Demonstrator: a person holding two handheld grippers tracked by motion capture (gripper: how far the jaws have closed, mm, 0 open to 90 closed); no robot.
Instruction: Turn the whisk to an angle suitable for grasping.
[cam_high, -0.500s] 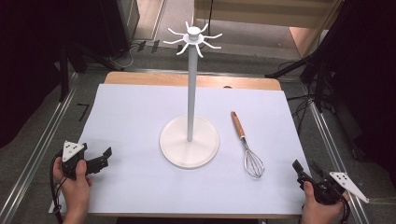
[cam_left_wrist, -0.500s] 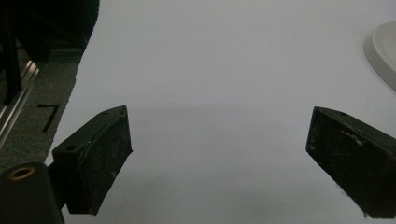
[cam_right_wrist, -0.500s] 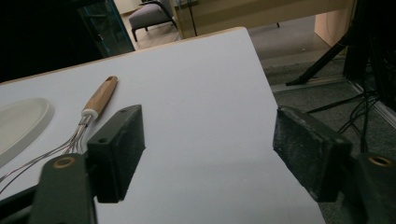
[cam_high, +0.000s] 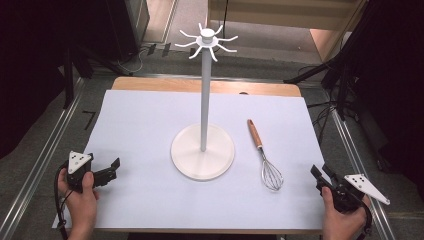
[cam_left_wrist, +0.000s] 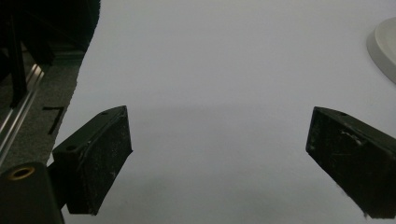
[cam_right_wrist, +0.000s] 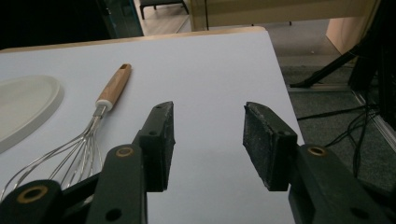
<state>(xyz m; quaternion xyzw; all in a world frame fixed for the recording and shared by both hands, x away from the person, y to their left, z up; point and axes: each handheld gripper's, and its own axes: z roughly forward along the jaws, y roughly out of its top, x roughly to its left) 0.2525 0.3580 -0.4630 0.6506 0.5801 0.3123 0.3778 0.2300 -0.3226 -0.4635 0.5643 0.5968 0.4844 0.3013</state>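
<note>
Whisk (cam_high: 266, 157) flat on white sheet, beside hook stand (cam_high: 203, 150), right gripper (cam_high: 320, 176) near, left gripper (cam_high: 111, 168) well apart, both released, empty.

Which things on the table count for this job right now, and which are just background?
In play:
- whisk, lying flat, nearest the right claw
- white hook stand, upright at the middle of the table
- left claw, open over bare white sheet

Just about:
- white table cover
- cables and dark stands on the floor
</note>
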